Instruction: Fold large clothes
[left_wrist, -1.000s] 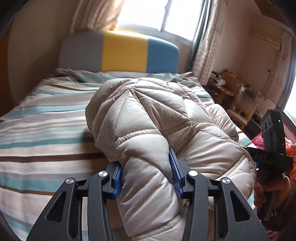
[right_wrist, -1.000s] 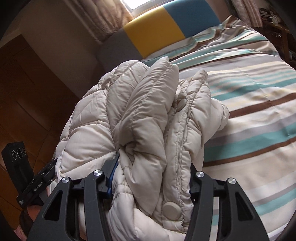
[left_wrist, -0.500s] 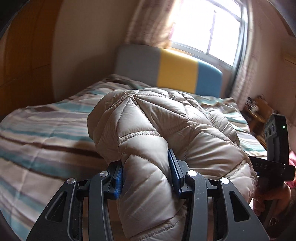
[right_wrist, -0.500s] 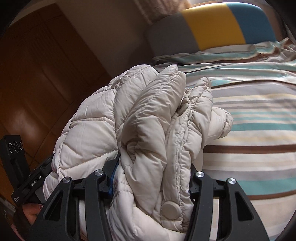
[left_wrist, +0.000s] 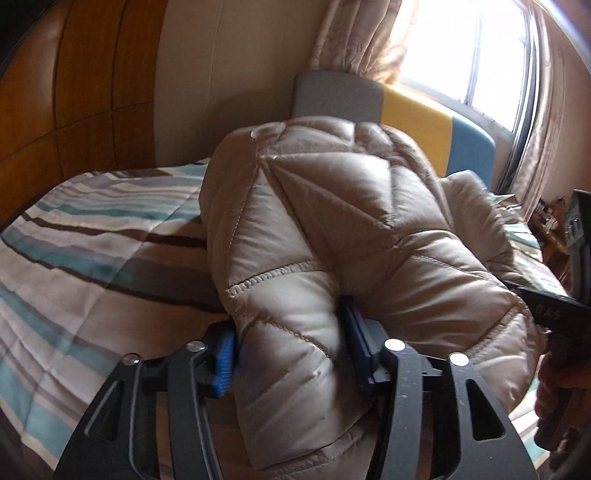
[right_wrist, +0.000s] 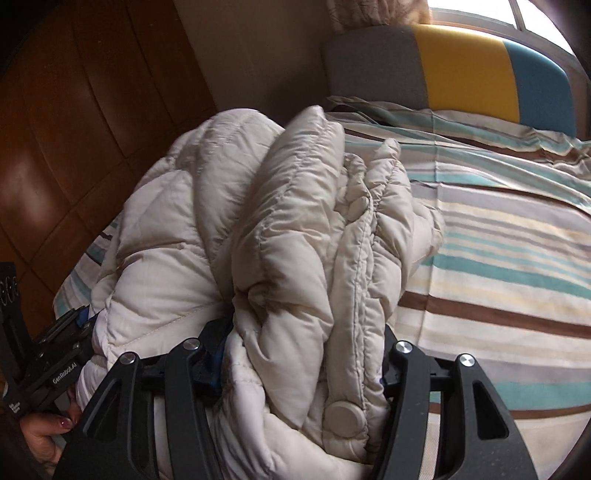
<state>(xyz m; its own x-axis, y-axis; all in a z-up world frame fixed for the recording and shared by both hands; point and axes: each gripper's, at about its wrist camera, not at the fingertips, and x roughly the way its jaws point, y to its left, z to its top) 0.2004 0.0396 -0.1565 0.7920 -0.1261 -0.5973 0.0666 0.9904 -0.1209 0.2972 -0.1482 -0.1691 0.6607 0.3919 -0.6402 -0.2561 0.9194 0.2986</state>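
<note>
Both clamped on thick bunches of beige puffer jacket (left_wrist: 332, 229) bundled mid-frame above striped bed (left_wrist: 92, 240), left gripper (left_wrist: 291, 350) and right gripper (right_wrist: 303, 350): likely light, squashy, slippery, best pinched at stitched seams

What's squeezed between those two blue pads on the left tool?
A thick fold of the beige puffer jacket fills the gap between the left tool's blue pads, as the left wrist view shows.

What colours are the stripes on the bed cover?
The bed cover has teal, brown, grey, cream and white stripes. The right wrist view shows it best.
</note>
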